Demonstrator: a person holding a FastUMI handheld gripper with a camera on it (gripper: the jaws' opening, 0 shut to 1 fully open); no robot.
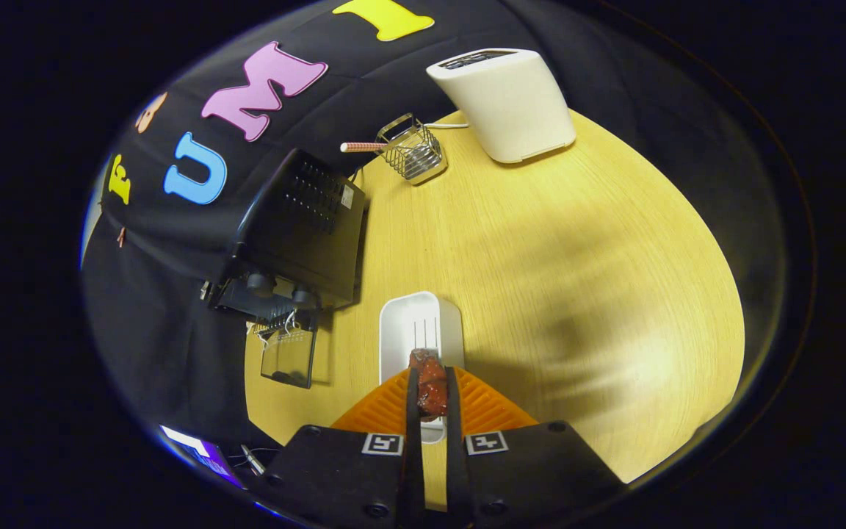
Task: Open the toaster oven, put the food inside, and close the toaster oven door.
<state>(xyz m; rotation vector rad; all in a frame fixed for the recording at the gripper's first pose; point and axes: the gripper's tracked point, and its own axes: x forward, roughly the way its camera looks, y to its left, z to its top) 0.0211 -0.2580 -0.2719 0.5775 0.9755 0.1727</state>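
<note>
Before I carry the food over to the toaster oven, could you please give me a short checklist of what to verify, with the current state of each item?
1. Grip: the tool has both fingers pressed on the dark red food. Ok.
2. Food lifted off the white tray: it sits over the tray's near end; contact cannot be judged. Cannot tell.
3. Door: the toaster oven has its glass door hanging open. Ok.
4. Path: bare wooden table lies between tray and oven. Ok.
5. Oven cavity free: its inside faces away. Cannot tell.
</note>
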